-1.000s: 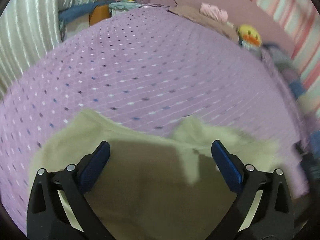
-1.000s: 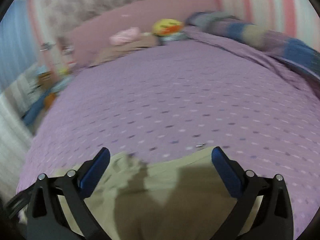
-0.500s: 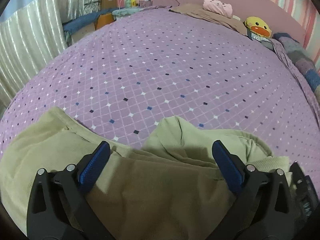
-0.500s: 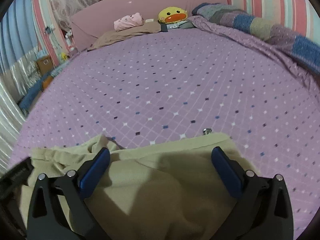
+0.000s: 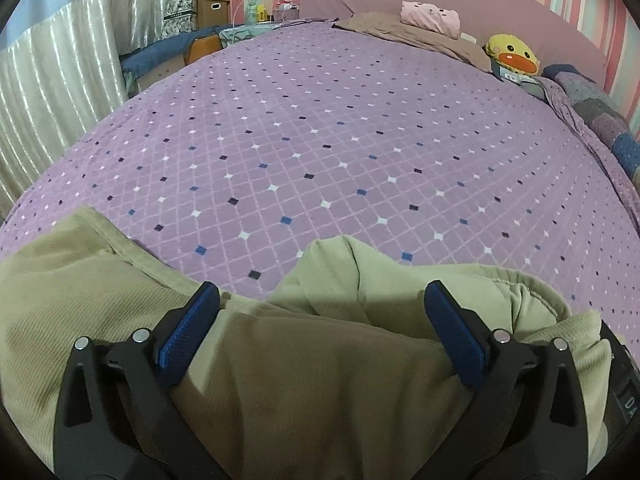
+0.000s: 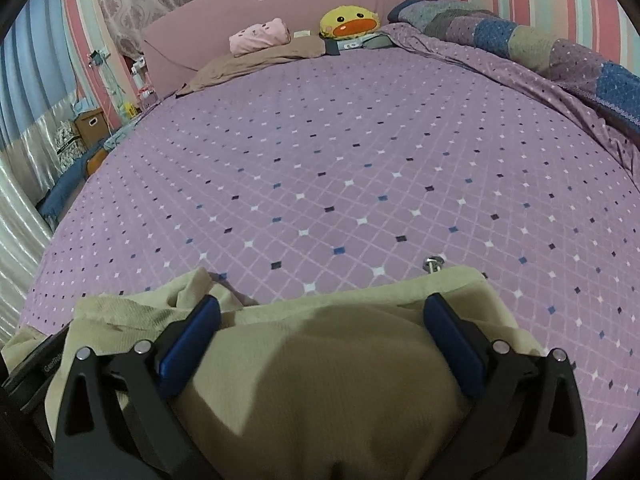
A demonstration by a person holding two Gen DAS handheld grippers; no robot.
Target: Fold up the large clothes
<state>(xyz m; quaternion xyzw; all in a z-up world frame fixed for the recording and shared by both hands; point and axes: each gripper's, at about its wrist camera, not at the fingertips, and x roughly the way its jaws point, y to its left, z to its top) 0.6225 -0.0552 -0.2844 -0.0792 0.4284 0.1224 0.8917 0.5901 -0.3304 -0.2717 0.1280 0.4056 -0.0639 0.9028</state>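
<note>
So there's one big olive-green ribbed garment (image 5: 312, 380) bunched up on the purple diamond-pattern bedspread (image 5: 320, 152), and it sits right under and between the fingers of both tools. The left gripper (image 5: 320, 332) has its jaws spread wide with nothing pinched, the cloth lying loose below them and humping up into a fold just ahead of the tips; more of it spills out past the left finger. Same deal with the right gripper (image 6: 320, 332): jaws wide apart, not clamping anything, the garment's straight edge running across just beyond its fingertips. A small metal snap or button (image 6: 434, 262) pokes out at that edge, ahead of the right finger. Far ahead of both tools, at the pink headboard (image 6: 320, 4), I count one yellow duck plush (image 6: 350, 24), one pink rolled-up item (image 6: 260, 36) and one brown pillow (image 6: 256, 64). One patchwork blanket (image 6: 540, 52) runs off to the right.
</note>
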